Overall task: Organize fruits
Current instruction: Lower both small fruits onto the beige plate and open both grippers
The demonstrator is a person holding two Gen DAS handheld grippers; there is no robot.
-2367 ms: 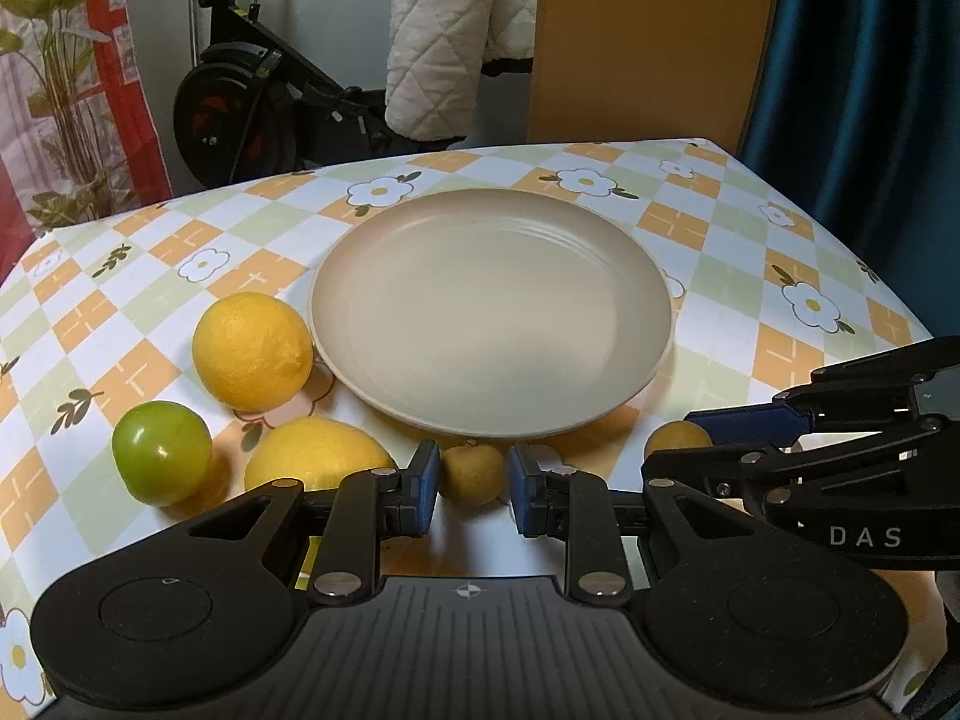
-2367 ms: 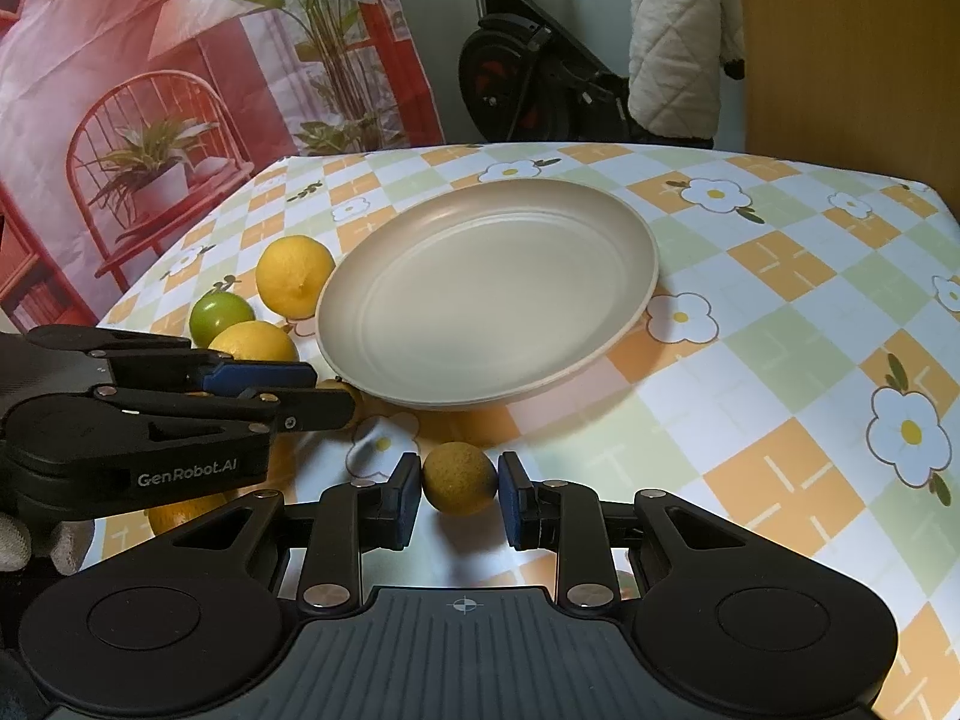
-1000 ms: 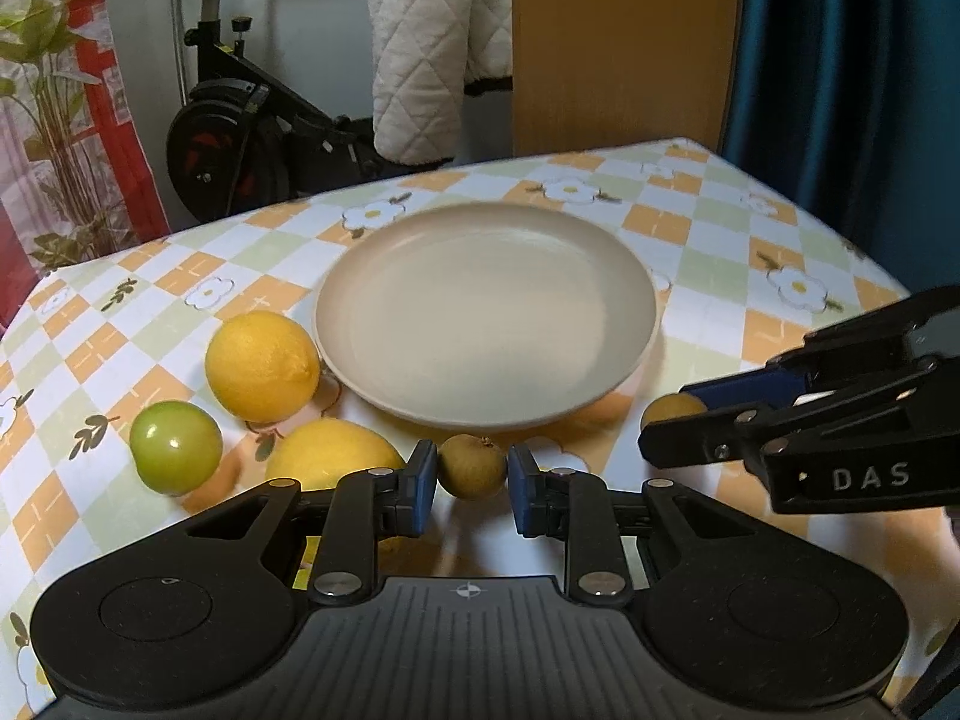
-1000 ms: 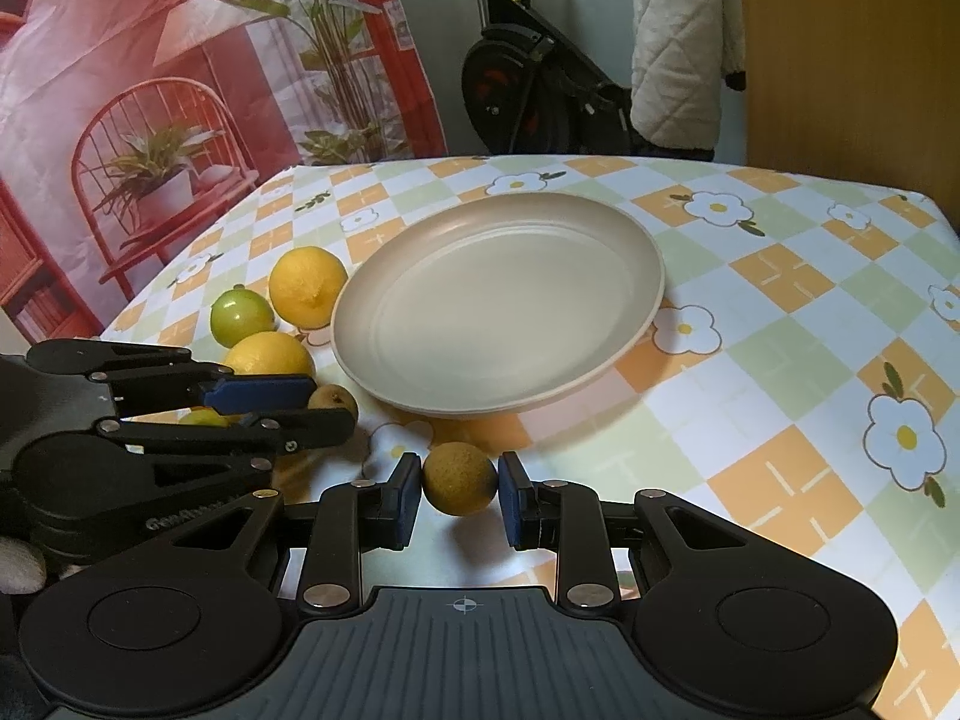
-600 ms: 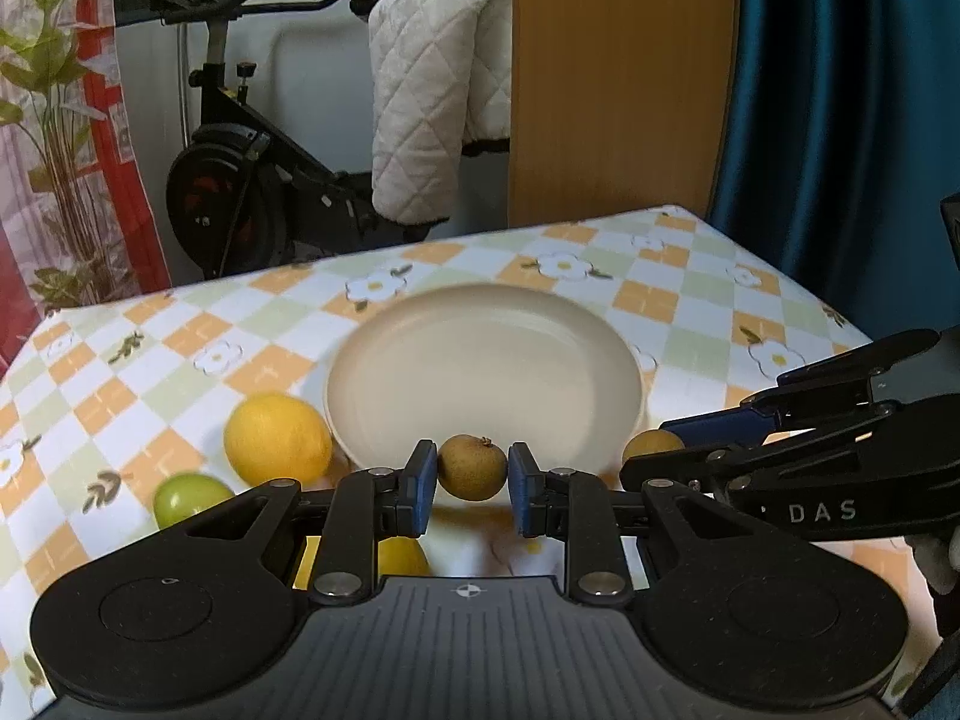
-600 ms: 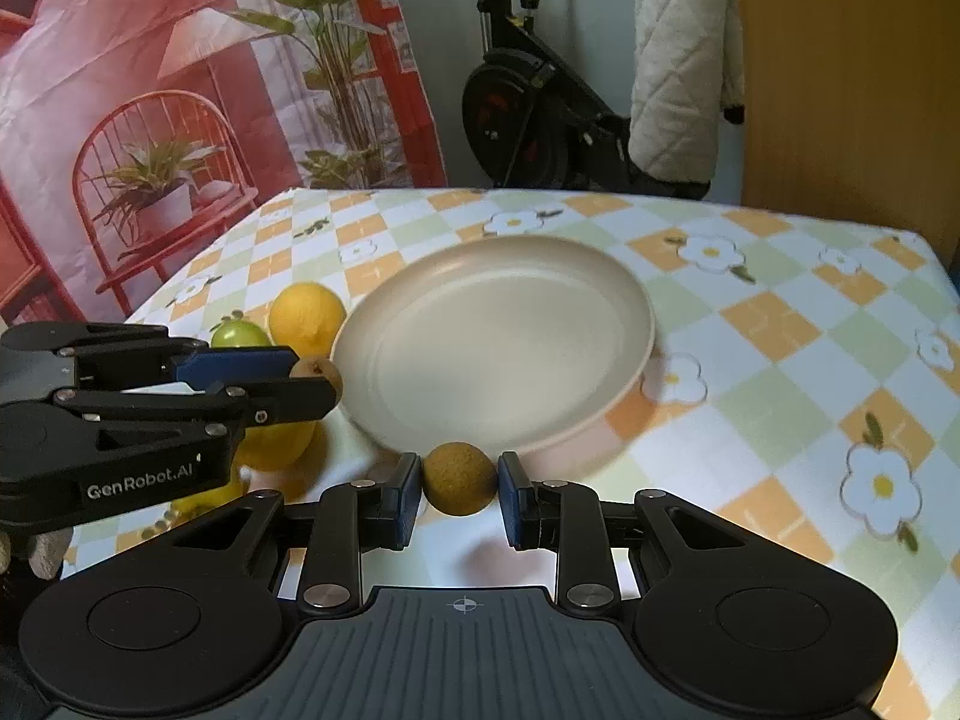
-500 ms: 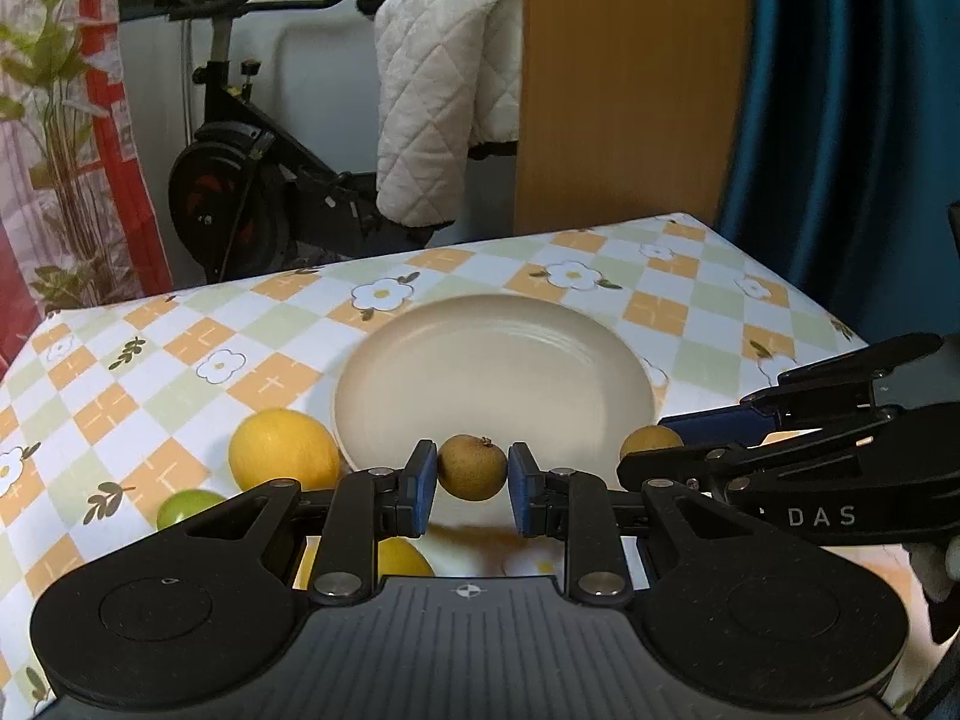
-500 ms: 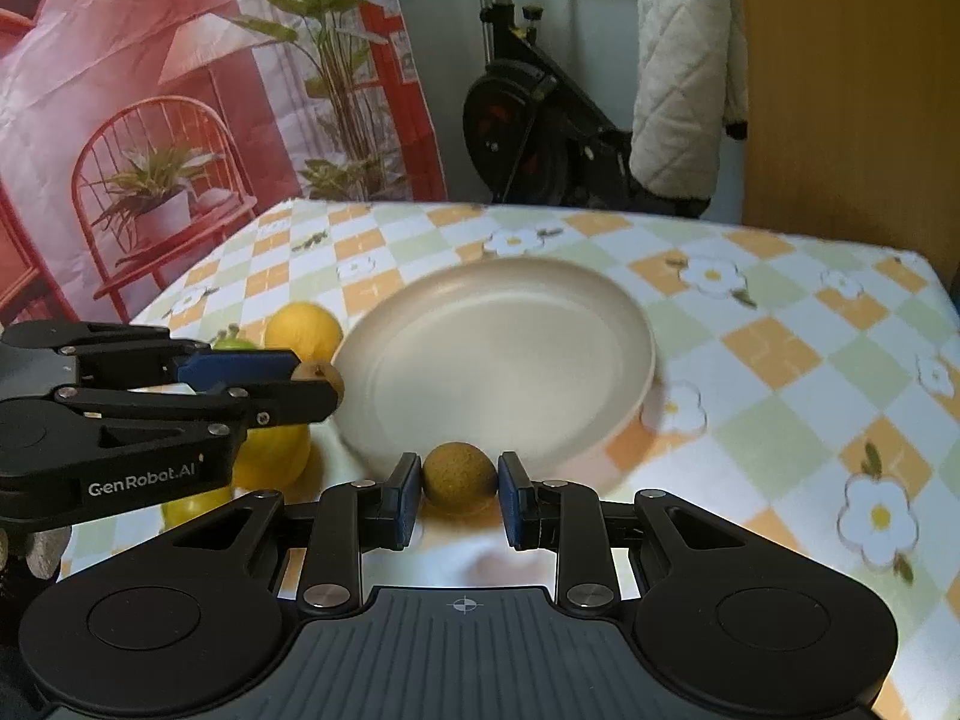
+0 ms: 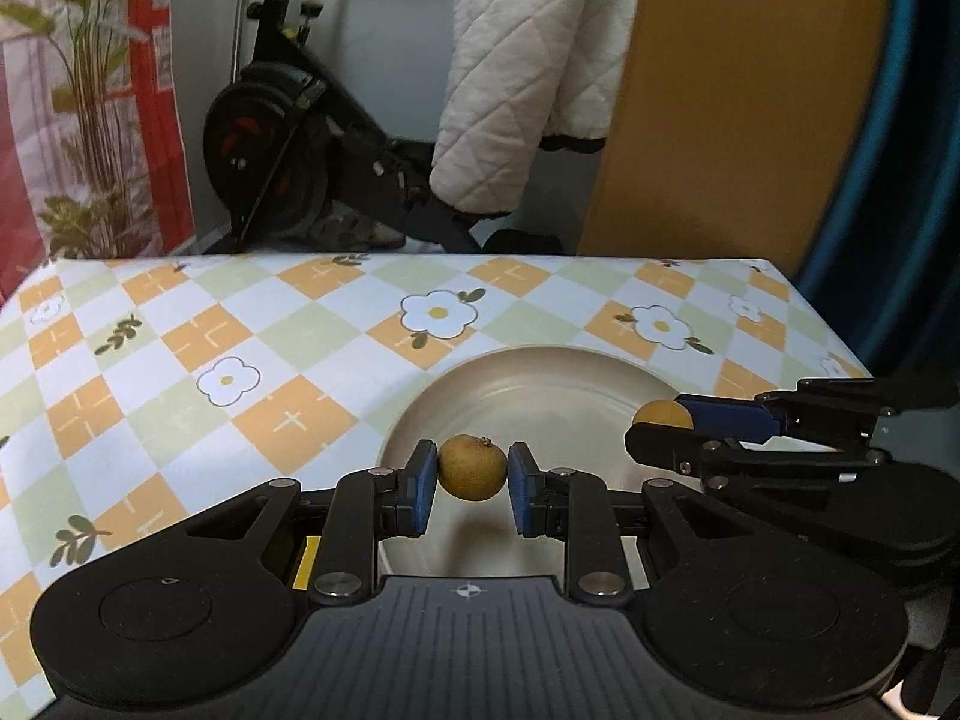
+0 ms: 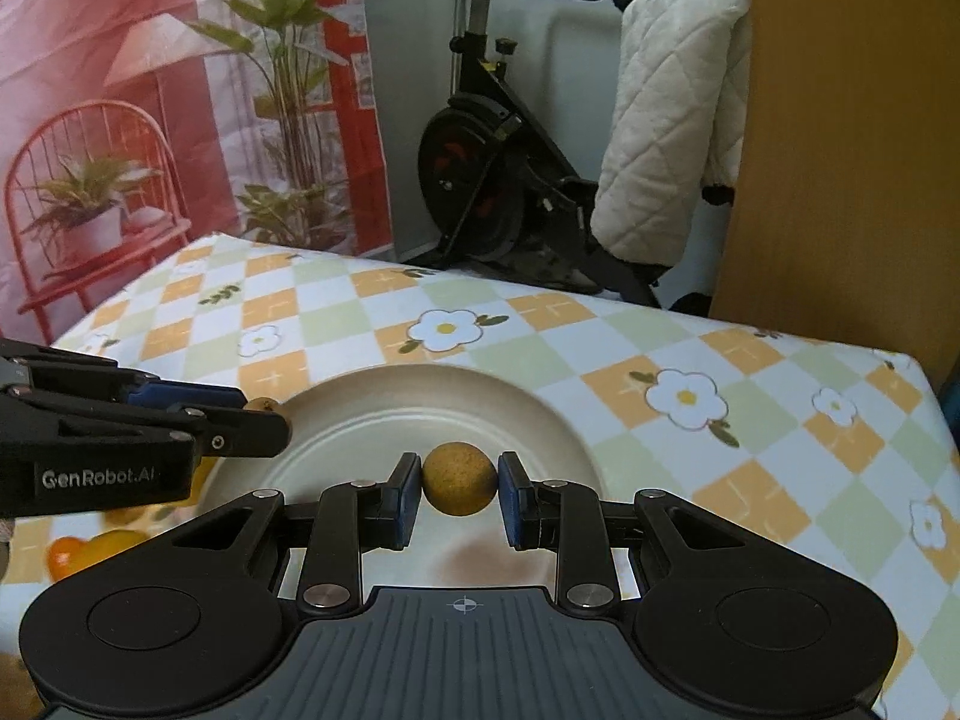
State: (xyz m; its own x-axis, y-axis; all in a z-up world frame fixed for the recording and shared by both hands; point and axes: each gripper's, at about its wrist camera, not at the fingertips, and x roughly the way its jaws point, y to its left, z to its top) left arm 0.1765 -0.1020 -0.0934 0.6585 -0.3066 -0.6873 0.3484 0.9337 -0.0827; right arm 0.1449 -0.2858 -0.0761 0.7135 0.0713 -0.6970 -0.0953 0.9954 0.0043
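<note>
My left gripper (image 9: 472, 480) is shut on a small brown round fruit (image 9: 472, 468), held in the air over the near part of the beige plate (image 9: 540, 378). My right gripper (image 10: 459, 489) is shut on a second small brown fruit (image 10: 459, 479) above the same plate (image 10: 384, 414). Each gripper shows in the other's view: the right one (image 9: 666, 429) at the right with its fruit (image 9: 660, 415) at the tip, the left one (image 10: 264, 414) at the left with its fruit (image 10: 261, 404) peeking out. Yellow fruit (image 10: 114, 540) lies low left, mostly hidden.
The table wears a checked cloth with flowers (image 9: 438, 312). Beyond its far edge stand an exercise bike (image 9: 282, 138), a white quilted cloth (image 9: 528, 90) and a wooden panel (image 9: 720, 102). A blue curtain (image 9: 900, 180) hangs at the right.
Both grippers have lifted their small fruits off the cloth and carried them forward over the plate. The lemons and the green fruit have dropped out of the left wrist view.
</note>
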